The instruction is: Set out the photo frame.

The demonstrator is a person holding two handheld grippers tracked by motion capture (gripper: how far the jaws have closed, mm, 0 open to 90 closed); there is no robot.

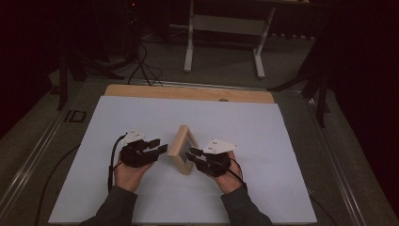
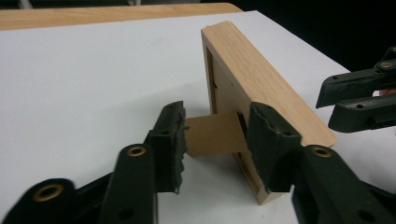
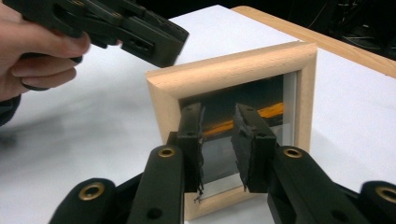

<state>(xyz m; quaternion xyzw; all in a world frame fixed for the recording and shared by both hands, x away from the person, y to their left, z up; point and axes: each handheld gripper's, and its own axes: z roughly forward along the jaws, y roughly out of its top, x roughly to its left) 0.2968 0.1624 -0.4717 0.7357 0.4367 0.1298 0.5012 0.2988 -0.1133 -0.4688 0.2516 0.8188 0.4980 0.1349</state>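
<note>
High view: both grippers' fingers spread, seemingly clear of upright picture frame (image 1: 181,149).

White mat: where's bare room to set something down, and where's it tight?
Free: the white mat behind the picture frame up to the wooden edge, plus both outer flanks. Crowded: mid-front, where the left tool and right tool flank the frame.

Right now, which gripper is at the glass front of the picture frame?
The right gripper: it faces the glass front of the picture frame. The left gripper is behind it, jaws either side of the brown cardboard stand.
</note>
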